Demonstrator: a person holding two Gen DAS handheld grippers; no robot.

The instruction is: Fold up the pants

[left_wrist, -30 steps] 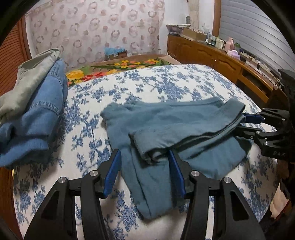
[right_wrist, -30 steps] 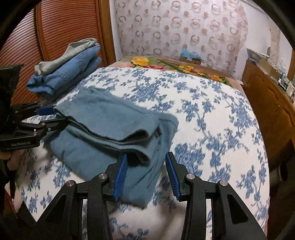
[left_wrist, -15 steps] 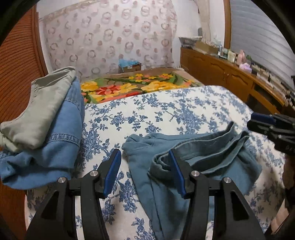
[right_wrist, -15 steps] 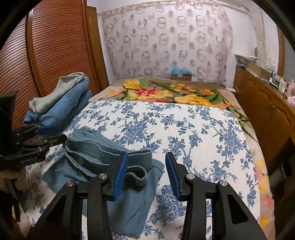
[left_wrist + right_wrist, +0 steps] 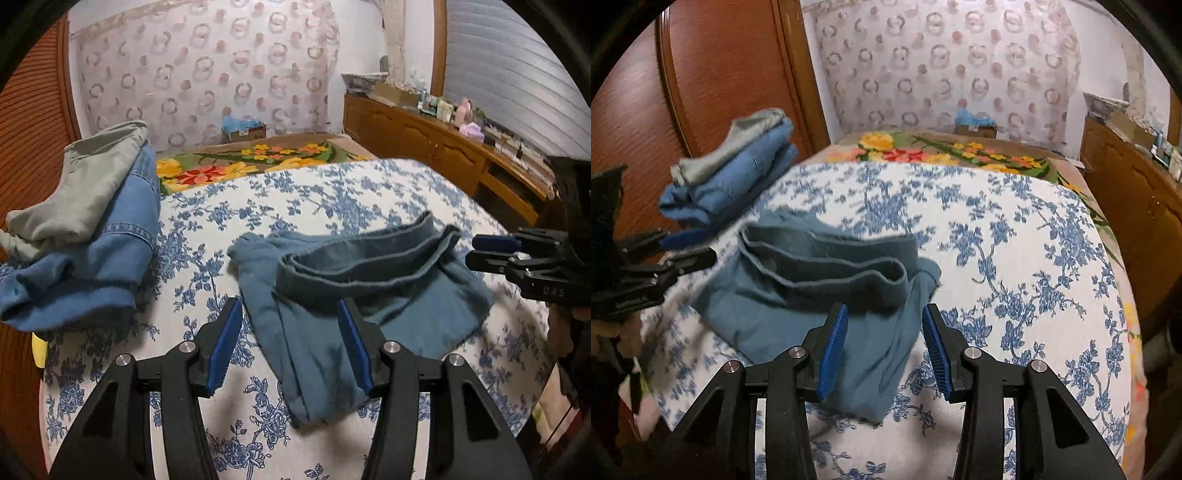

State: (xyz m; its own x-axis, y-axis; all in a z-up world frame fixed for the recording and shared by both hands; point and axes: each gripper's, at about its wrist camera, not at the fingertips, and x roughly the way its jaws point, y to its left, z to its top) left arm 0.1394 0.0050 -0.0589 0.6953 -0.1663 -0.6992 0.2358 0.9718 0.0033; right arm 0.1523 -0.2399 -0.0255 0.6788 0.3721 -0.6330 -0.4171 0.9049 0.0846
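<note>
The teal pants (image 5: pixel 354 295) lie loosely folded on the blue-flowered bed, waistband layer bunched on top. In the right wrist view the pants (image 5: pixel 820 291) lie left of centre. My left gripper (image 5: pixel 290 347) is open and empty, hovering over the pants' near left end. My right gripper (image 5: pixel 884 347) is open and empty, over the pants' near right end. Each gripper shows in the other's view, the right one (image 5: pixel 495 251) at the pants' right edge, the left one (image 5: pixel 687 247) at their left edge.
A stack of folded clothes, blue denim under grey-green pants (image 5: pixel 85 221), lies at the bed's left side by a wooden wardrobe (image 5: pixel 713 96). A floral blanket (image 5: pixel 255 162) covers the far end. A wooden sideboard (image 5: pixel 443 147) with clutter runs along the right.
Both grippers let go of the pants and pulled back and up. The folded top layer has slumped and bunched. The cameras now sit a little closer again.
</note>
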